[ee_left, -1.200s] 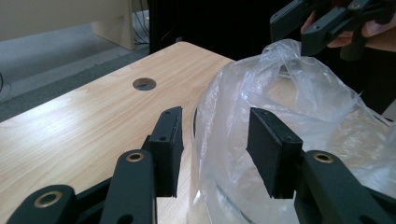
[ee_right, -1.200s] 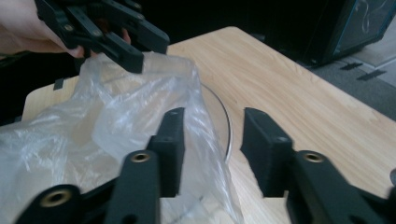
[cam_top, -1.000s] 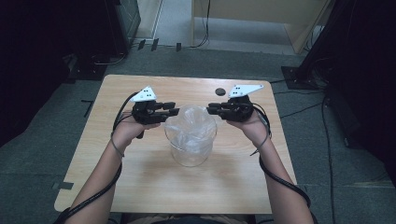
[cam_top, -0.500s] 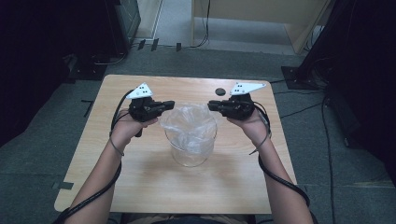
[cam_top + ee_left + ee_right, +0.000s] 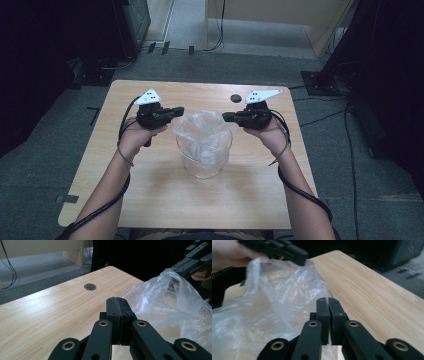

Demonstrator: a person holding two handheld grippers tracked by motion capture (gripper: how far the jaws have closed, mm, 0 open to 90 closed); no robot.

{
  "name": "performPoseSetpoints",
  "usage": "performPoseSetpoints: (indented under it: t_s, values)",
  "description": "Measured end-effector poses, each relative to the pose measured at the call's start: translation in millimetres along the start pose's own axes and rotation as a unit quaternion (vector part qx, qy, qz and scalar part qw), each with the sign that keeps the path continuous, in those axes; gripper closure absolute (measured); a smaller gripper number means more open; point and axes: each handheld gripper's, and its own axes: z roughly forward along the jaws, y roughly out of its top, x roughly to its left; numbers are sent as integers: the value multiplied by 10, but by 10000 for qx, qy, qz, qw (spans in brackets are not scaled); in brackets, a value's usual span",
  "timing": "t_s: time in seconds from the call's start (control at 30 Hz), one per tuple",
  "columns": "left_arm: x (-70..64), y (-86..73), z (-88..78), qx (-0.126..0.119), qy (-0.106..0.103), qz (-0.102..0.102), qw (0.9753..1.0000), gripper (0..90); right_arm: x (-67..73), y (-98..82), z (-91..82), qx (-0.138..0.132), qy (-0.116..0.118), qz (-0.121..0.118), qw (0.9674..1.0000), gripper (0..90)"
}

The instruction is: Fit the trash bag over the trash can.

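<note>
1. The right gripper (image 5: 226,117) has just been closing its fingers (image 5: 323,312). Now they are pressed flat together, and the thin rim of the clear bag (image 5: 202,135) looks pinched between them.
2. The left gripper (image 5: 179,110) has its fingers (image 5: 113,312) pressed together too. From the right gripper view we see the bag's edge pulled up in a peak to this gripper, so we think it has hold of the rim.
3. Since a second ago the left gripper has slid a little toward the left of the frame. The right one has stayed put.
4. The bag's mouth now looks stretched a bit wider. We think the job is to spread the bag open over the tub, and that it has begun well.
5. The bag sits in the middle of the high view, tucked inside a see-through round tub (image 5: 205,167) on the worktop (image 5: 150,200).
6. The bag is thin, shiny and crinkly, with many soft folds. It will slip and tear easily.
7. The tub is smooth and hard. The worktop is pale wood, flat, with a small round hole (image 5: 235,98) near its far edge.
</note>
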Motion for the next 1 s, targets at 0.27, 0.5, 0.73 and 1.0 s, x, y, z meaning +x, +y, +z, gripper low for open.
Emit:
performPoseSetpoints:
  t_s: [0.27, 0.5, 0.73, 1.0]
  values:
    - [83, -125, 82, 133, 58, -184, 9997, 893, -137, -141, 110, -196, -512, 562, 9969, 900]
    - [76, -192, 158, 237, -26, -236, 9994, 899, -145, -220, 227, -22, -533, 592, 9968, 900]
    - [63, -246, 220, 394, -81, -197, 9990, 900, -152, -322, 352, 282, -616, 547, 9962, 900]
    - [75, -357, 294, 676, -54, -225, 9974, 900, -171, -397, 435, 743, -429, 642, 9942, 890]
